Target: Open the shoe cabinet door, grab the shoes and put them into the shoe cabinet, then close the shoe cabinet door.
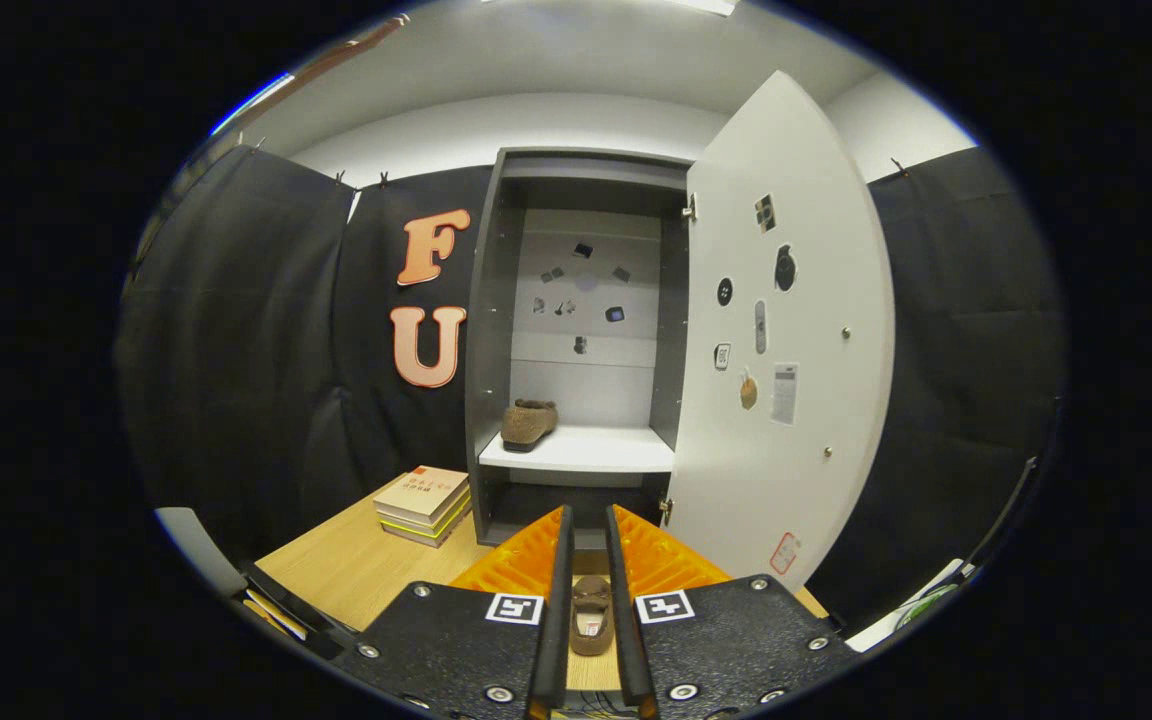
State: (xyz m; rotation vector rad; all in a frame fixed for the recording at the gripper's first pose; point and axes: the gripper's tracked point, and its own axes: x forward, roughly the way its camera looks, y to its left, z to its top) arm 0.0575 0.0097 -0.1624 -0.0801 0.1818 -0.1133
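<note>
Two shoes: one [529, 424] on cabinet [484, 330] shelf [586, 452], left side; other [592, 613] on worktop [356, 570] between fingers of tongs [588, 530]. Tongs narrow, fingers close beside shoe, contact unclear. Door [806, 330] swung open right. Book stack [423, 503] on worktop, just left of cabinet.

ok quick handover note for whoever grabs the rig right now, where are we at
Hand-held gripper: fingers close together with the second shoe in the gap below them on the table; whether they press on it cannot be told.
Cabinet: door swung open to the right.
First shoe: on the shelf, at its left side.
Done: door opened, one shoe stored.
Left: put the second shoe on the shelf, close the door.
Books lie left of the cabinet.
</note>
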